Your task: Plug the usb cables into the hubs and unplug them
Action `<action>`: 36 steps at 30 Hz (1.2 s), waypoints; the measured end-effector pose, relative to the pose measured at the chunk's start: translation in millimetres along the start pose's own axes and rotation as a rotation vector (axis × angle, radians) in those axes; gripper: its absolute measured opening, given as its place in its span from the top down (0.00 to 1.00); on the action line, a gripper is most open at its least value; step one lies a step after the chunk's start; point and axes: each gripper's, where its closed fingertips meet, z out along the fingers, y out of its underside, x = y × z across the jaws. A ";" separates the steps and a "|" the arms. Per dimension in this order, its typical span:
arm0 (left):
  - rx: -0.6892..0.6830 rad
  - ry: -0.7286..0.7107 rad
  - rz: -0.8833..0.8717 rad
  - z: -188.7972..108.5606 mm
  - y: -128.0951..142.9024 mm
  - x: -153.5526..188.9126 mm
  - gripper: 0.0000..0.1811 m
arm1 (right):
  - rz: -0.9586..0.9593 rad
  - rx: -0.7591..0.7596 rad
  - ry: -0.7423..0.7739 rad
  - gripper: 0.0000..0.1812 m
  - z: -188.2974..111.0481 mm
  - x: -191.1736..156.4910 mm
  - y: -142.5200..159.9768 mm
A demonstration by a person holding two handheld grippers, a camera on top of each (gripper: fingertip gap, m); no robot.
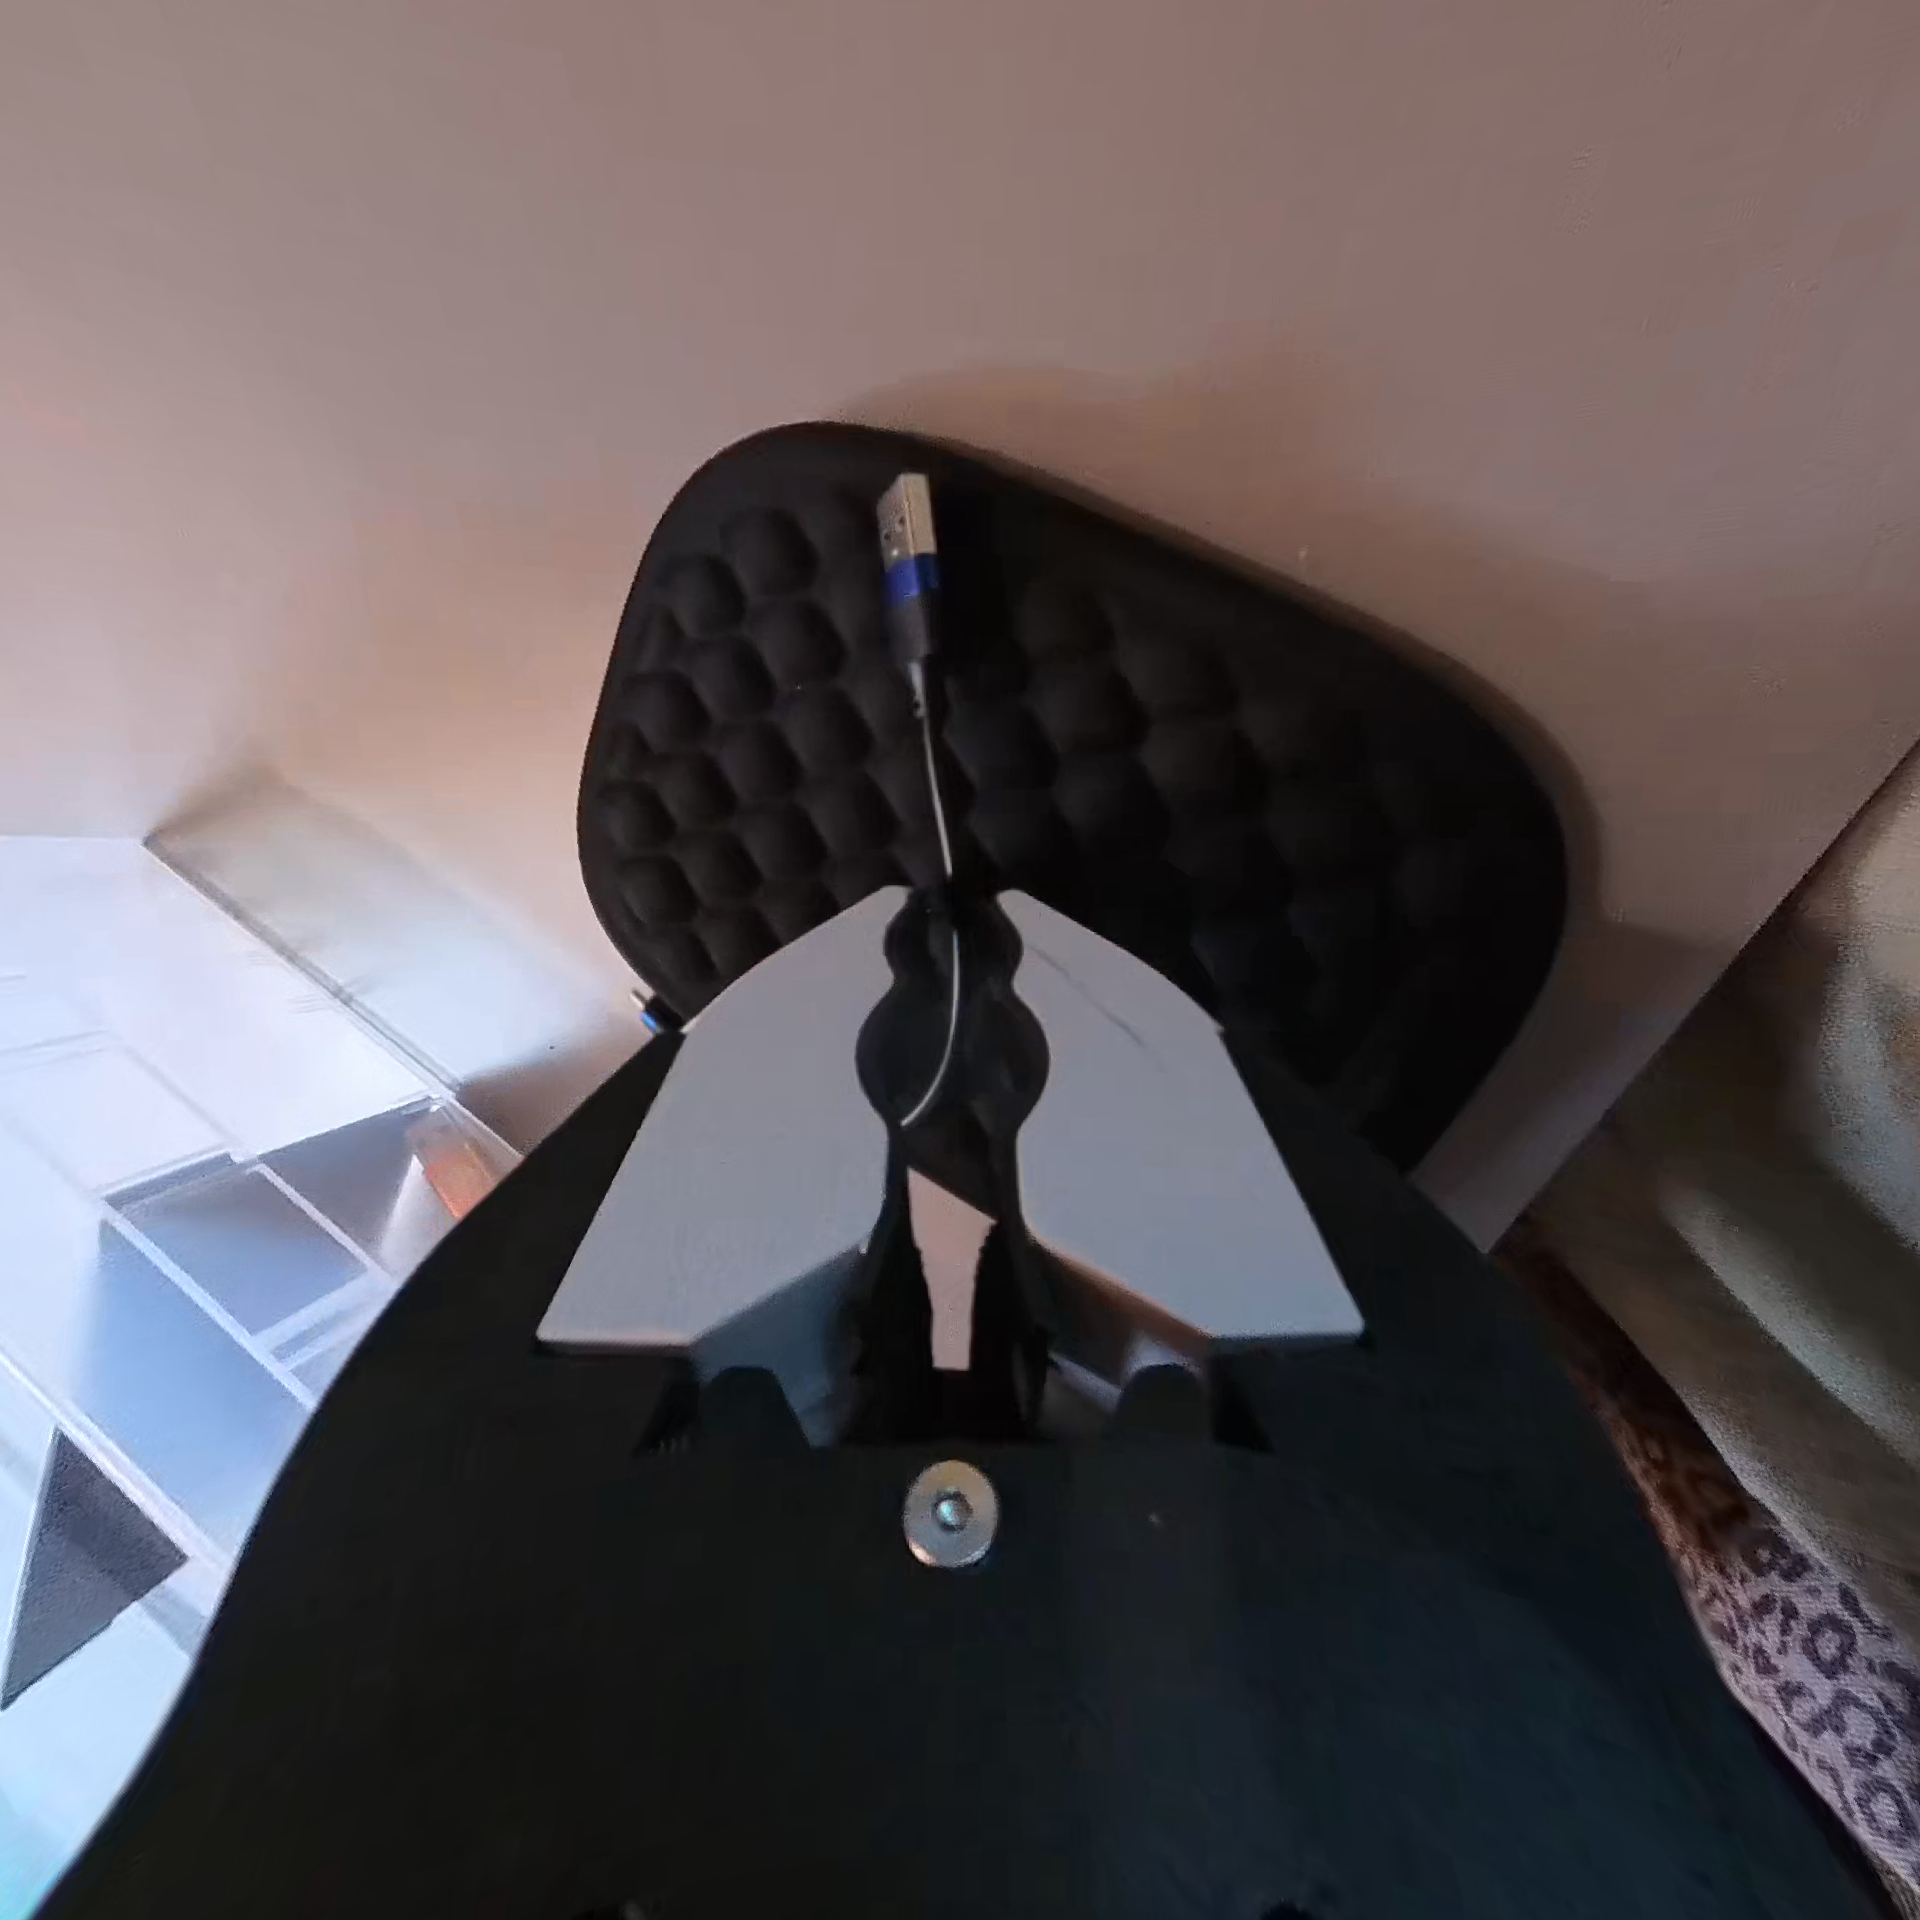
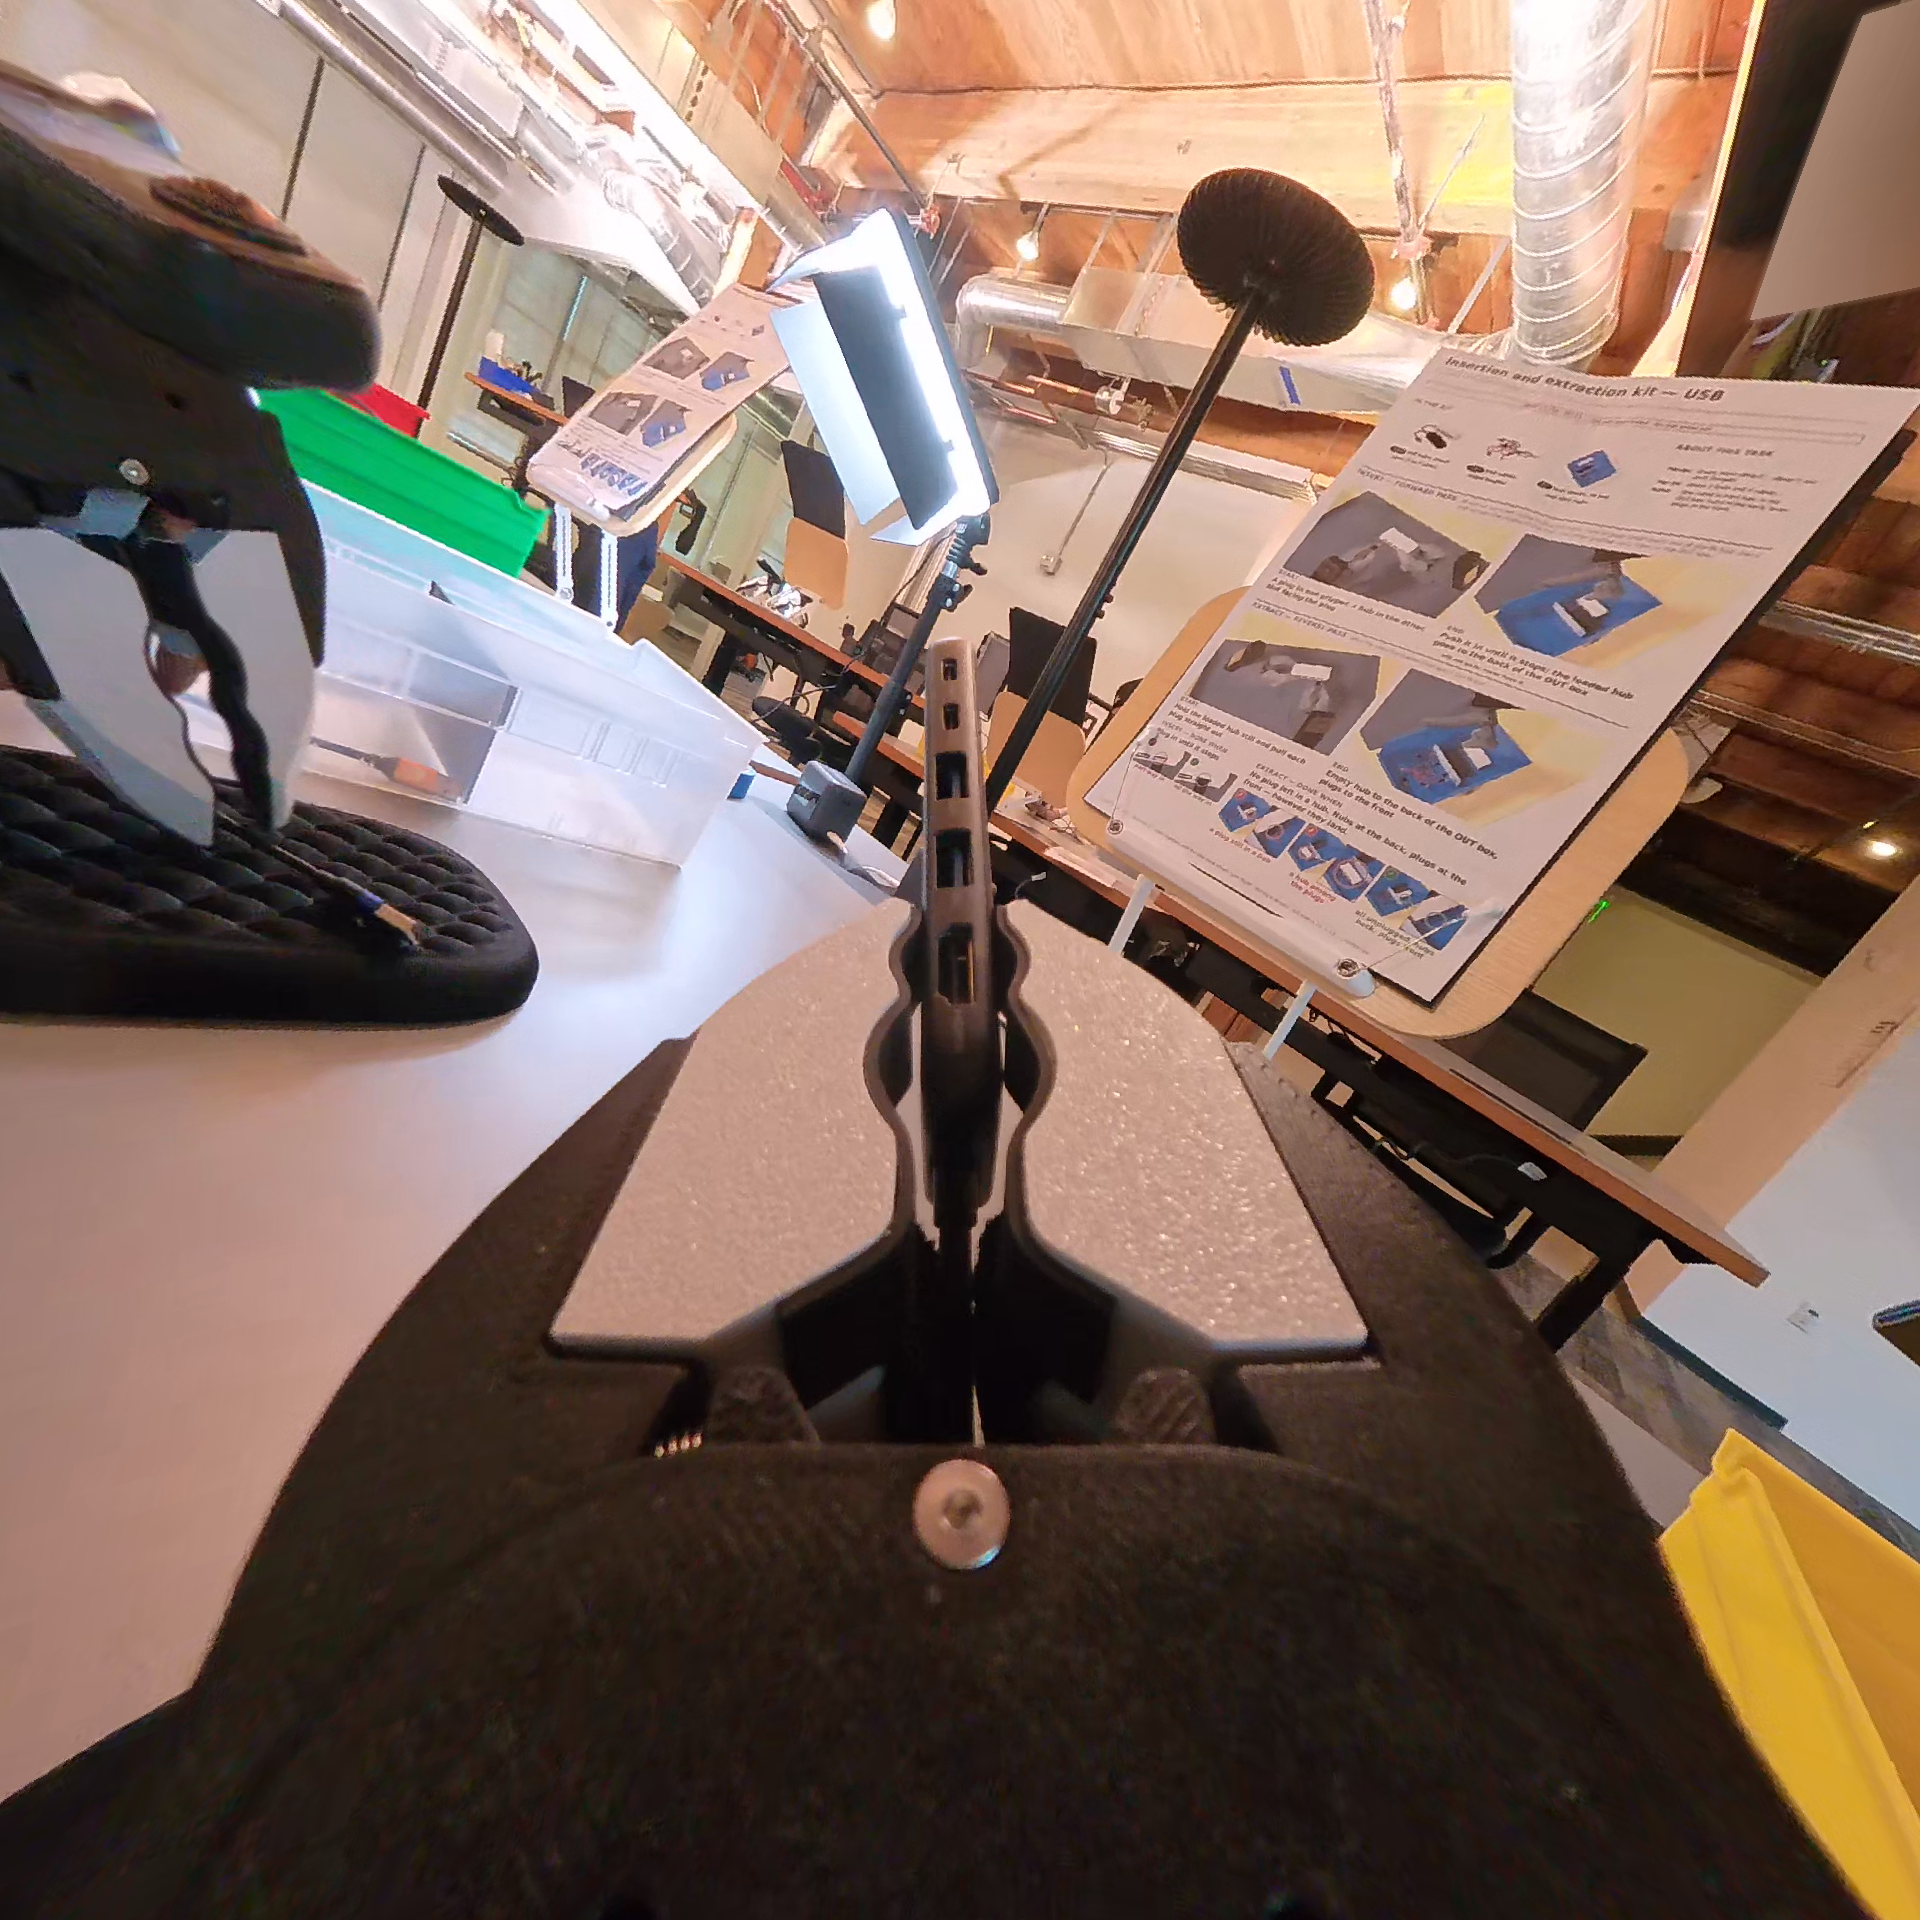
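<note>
Gripping thin silver cable (image 1: 940, 790) in clenched left tool (image 1: 951, 894), blue-banded metal USB plug (image 1: 906, 540) ahead above black dimpled pad (image 1: 1195, 748); right tool (image 2: 951, 925) clamping slim dark hub (image 2: 956, 790). Pre-insertion: align plug with port.

Your USB plug (image 1: 906, 540) lies on the pad (image 1: 1195, 748); the pad sits on the table (image 2: 312, 1143), the clear bin (image 2: 582, 717) behind it.

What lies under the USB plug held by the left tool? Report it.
Under the silver-and-blue USB plug, a black bumpy cushioned pad lying on the pale table. The left tool pinches the thin cable. The table beneath the pad is covered.
</note>
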 end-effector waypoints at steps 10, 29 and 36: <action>0.382 0.176 -0.383 0.9 -46.5 -22.4 0.87 | -0.001 -0.008 -0.008 0.94 1.2 -1.6 1.8; 0.413 0.333 -0.452 22.2 -45.1 -2.8 0.91 | -0.004 -0.027 -0.021 0.94 3.1 -4.0 6.0; 0.432 0.161 -0.244 23.3 -44.7 -3.1 0.92 | -0.004 -0.033 -0.032 0.94 3.2 -5.8 6.9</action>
